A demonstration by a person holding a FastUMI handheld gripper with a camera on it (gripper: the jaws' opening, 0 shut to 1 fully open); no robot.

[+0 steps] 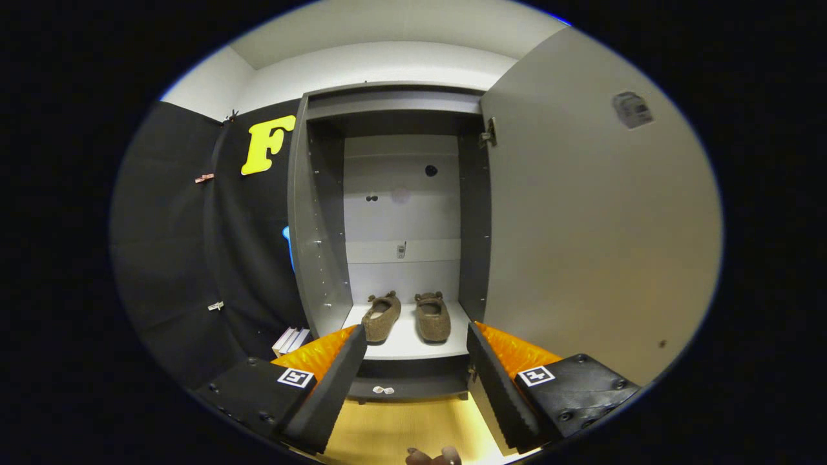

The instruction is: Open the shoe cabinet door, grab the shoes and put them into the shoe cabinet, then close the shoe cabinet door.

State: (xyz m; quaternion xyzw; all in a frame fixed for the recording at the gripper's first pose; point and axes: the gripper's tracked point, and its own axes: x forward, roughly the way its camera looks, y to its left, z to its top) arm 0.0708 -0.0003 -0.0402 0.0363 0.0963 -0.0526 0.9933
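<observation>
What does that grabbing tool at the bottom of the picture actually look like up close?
The gripper has two long flat fingers with ribbed, sawtooth inner faces. Each finger sits on a bright orange bracket fixed to a black block with screw heads. On each block is a small square black-and-white marker. The fingers stand apart, open, with nothing between them.
</observation>
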